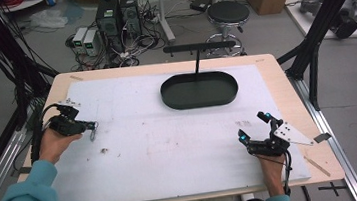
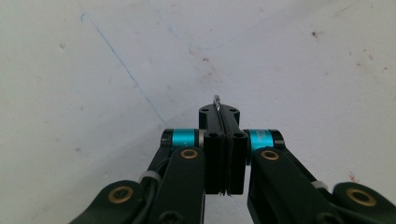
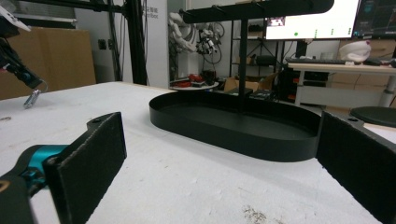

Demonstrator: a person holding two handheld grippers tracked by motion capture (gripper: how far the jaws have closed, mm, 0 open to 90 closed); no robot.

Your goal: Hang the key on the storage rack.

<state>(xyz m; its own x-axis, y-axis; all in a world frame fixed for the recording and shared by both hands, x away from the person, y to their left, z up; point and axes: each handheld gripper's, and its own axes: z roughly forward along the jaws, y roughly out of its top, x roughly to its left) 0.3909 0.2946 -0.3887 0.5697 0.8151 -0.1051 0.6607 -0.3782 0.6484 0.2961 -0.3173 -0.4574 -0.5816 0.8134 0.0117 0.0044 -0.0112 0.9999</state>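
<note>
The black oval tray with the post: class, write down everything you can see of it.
The black oval tray is shallow, with a low upright wall and a flat floor, and looks like matte metal. A thin black post rises from its middle and carries a horizontal crossbar, so it forms a stand. It sits flat on the white mat, at the far side of the table. Nothing can be seen lying in it, and neither gripper touches it.
</note>
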